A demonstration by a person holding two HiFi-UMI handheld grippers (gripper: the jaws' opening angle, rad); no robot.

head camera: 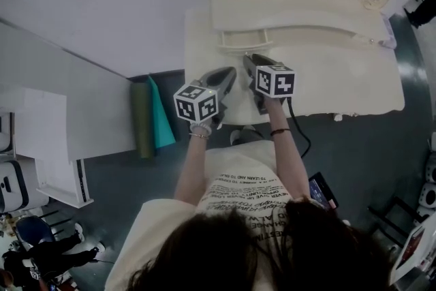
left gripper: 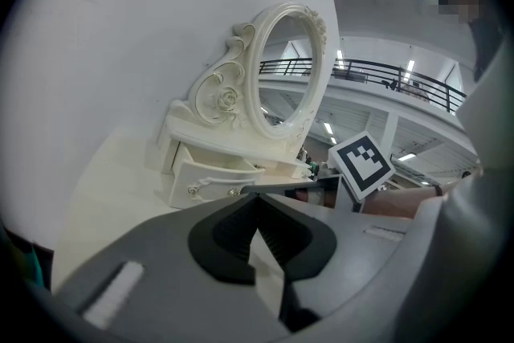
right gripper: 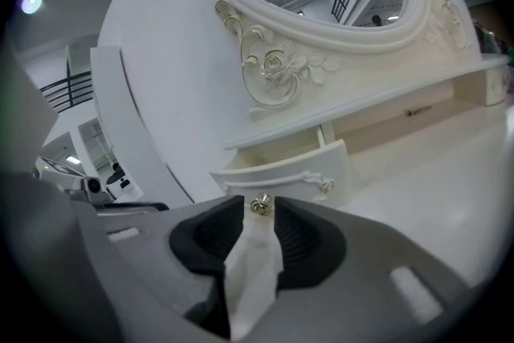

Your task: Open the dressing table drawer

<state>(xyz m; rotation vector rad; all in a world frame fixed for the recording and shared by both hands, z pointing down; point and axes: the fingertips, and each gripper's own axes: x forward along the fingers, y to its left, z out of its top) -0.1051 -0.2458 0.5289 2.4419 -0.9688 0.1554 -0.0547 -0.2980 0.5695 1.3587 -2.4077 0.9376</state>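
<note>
Cream worktop [head camera: 340, 85], far edge: dressing table [head camera: 300, 3], its drawer [right gripper: 285, 177] at the left end, partly out. Risk: the small knob [right gripper: 259, 205] slipping from the grip; the unbraced dressing table sliding. Right tongs [right gripper: 257, 221] open, knob between the tips, tilted down. Left tongs [left gripper: 255, 209] closed, empty, alongside, nearer level.
</note>
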